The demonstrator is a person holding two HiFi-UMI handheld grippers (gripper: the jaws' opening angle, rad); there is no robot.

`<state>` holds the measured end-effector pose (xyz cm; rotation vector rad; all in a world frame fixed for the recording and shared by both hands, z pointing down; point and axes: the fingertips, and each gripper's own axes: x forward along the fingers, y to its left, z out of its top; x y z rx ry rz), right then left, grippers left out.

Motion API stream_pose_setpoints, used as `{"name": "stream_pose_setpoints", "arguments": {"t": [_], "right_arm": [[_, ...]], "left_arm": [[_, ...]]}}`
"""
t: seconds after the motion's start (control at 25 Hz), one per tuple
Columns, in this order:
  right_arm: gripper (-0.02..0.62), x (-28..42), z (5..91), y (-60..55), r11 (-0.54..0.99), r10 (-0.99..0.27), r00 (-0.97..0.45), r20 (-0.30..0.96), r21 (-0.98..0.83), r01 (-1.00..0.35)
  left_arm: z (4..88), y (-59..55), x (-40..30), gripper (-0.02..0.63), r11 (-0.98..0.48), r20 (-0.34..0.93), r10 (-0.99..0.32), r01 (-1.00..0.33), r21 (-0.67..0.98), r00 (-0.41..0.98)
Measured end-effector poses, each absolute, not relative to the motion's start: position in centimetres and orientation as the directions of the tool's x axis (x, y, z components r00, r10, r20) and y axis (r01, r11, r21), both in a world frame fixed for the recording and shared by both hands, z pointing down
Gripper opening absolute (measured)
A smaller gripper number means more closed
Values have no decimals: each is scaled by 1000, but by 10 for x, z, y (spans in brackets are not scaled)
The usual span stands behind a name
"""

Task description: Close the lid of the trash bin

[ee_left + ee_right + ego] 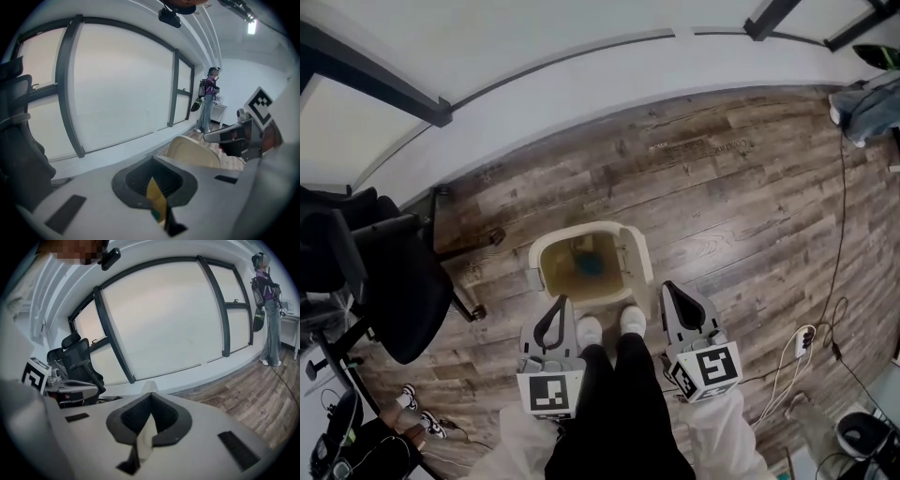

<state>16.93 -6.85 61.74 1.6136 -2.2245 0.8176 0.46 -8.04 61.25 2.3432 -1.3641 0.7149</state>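
Note:
The cream trash bin (546,255) stands on the wood floor just in front of the person's white shoes. It is open, and a teal thing lies in its brownish inside. Its lid (637,255) stands raised along the right side. In the left gripper view the cream lid (194,151) shows just beyond the jaws. My left gripper (560,302) hangs near the bin's near left corner, shut and empty. My right gripper (667,287) hangs by the near right corner, close to the lid, also shut and empty. Neither touches the bin.
A black office chair (394,272) stands left of the bin. Cables (825,319) trail over the floor at the right. A curved white wall with dark-framed windows (164,319) runs behind. A person (208,99) stands far off along that wall.

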Motion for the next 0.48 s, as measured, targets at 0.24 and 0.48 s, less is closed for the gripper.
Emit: {"name": "stream_pose_setpoints", "arguments": {"t": [0.24, 0.48], "right_arm": [[23, 179, 644, -70, 211, -764, -341, 548, -286, -935], [23, 175, 652, -75, 217, -754, -350, 556, -292, -932]], "left_arm": [[637, -82, 8, 8, -480, 596, -694, -876, 34, 404], [643, -86, 4, 8, -477, 601, -691, -878, 38, 401]]}}
